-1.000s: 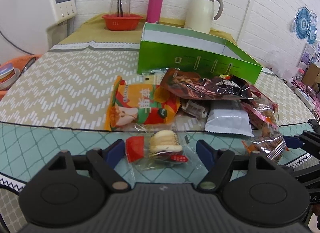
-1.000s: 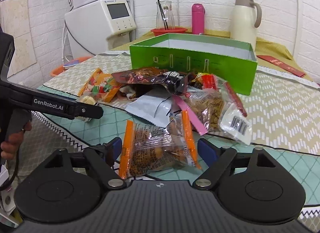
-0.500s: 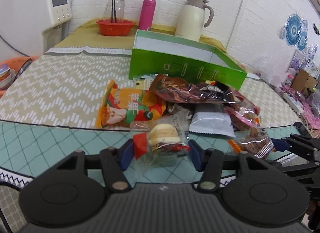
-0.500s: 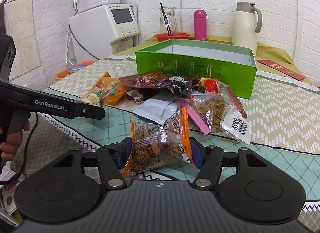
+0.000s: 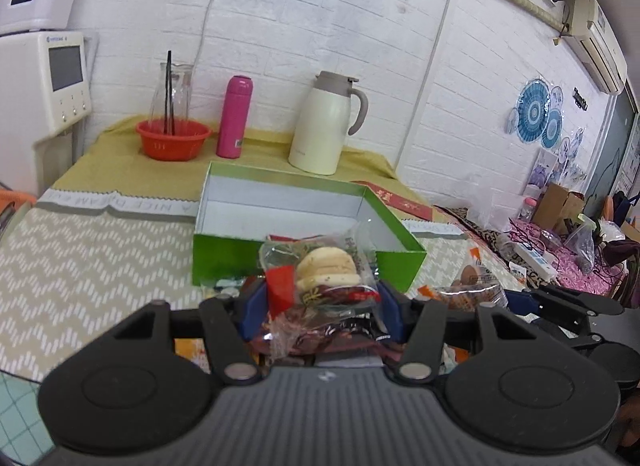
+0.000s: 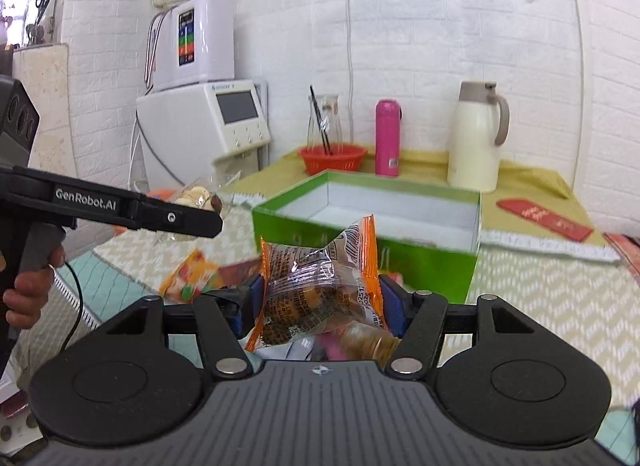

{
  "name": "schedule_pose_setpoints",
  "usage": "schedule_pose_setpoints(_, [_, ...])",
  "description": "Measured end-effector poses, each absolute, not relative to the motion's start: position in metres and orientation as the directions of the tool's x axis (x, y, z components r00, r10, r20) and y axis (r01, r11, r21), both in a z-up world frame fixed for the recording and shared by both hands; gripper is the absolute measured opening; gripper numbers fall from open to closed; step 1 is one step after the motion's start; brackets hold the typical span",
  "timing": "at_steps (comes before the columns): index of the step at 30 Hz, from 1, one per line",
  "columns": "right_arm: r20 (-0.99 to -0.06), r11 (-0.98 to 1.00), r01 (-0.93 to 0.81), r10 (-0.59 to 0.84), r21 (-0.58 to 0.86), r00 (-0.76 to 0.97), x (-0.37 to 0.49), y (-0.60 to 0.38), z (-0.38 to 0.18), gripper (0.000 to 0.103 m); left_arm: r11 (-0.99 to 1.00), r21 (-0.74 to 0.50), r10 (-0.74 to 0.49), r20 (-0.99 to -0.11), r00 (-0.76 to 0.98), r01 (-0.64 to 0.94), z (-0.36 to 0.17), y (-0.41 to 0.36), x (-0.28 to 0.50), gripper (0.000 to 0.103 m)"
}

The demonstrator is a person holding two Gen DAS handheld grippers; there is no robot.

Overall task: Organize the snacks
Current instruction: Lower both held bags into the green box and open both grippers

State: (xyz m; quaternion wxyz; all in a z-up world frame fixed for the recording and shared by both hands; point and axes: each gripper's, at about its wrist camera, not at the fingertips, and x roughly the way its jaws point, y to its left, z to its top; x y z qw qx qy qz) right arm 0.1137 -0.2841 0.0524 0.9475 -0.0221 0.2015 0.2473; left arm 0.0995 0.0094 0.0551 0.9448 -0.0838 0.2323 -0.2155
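Note:
My left gripper [image 5: 320,300] is shut on a clear packet of pale round cakes with a red label [image 5: 326,270], held up in the air in front of the green box [image 5: 224,262]. My right gripper [image 6: 320,302] is shut on an orange-edged clear snack packet [image 6: 316,286], also lifted clear of the table. The green box [image 6: 432,270] lies open with a bare white inside. In the right wrist view, the left gripper [image 6: 208,213] reaches in from the left with the cake packet [image 6: 196,197]. The other snacks [image 5: 320,342] lie under the grippers, mostly hidden.
Behind the box stand a red bowl [image 5: 173,139] with a glass jar, a pink bottle [image 5: 234,121] and a cream jug [image 5: 322,125]. A white dispenser [image 6: 208,121] is at the left. A red envelope [image 6: 544,219] lies right of the box. An orange snack bag [image 6: 192,274] lies left of the pile.
Both grippers closed on their packets and lifted them off the table. Both views have risen and tilted up, so the box's inside now shows.

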Motion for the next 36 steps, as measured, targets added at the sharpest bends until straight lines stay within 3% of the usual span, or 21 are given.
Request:
schedule_pose_setpoints(13, [-0.387, 0.932, -0.356, 0.354, 0.069, 0.851, 0.21, -0.306, 0.058, 0.1, 0.918, -0.272, -0.385, -0.425, 0.819, 0.29, 0.072, -0.013, 0.197, 0.056])
schedule_pose_setpoints(31, [-0.534, 0.94, -0.326, 0.327, 0.1, 0.779, 0.301, -0.296, 0.015, 0.101, 0.953, -0.222, -0.298, -0.565, 0.769, 0.206, 0.029, -0.03, 0.298, 0.058])
schedule_pose_setpoints(34, [-0.544, 0.938, -0.334, 0.326, 0.087, 0.773, 0.308, -0.293, 0.01, 0.103, 0.955, -0.218, -0.293, -0.568, 0.769, 0.202, 0.025, -0.032, 0.303, 0.064])
schedule_pose_setpoints(36, [-0.545, 0.932, -0.353, 0.337, 0.078, 0.768, 0.31, -0.291, 0.009, 0.103, 0.957, -0.222, -0.279, -0.545, 0.791, 0.185, 0.025, -0.03, 0.302, 0.08])
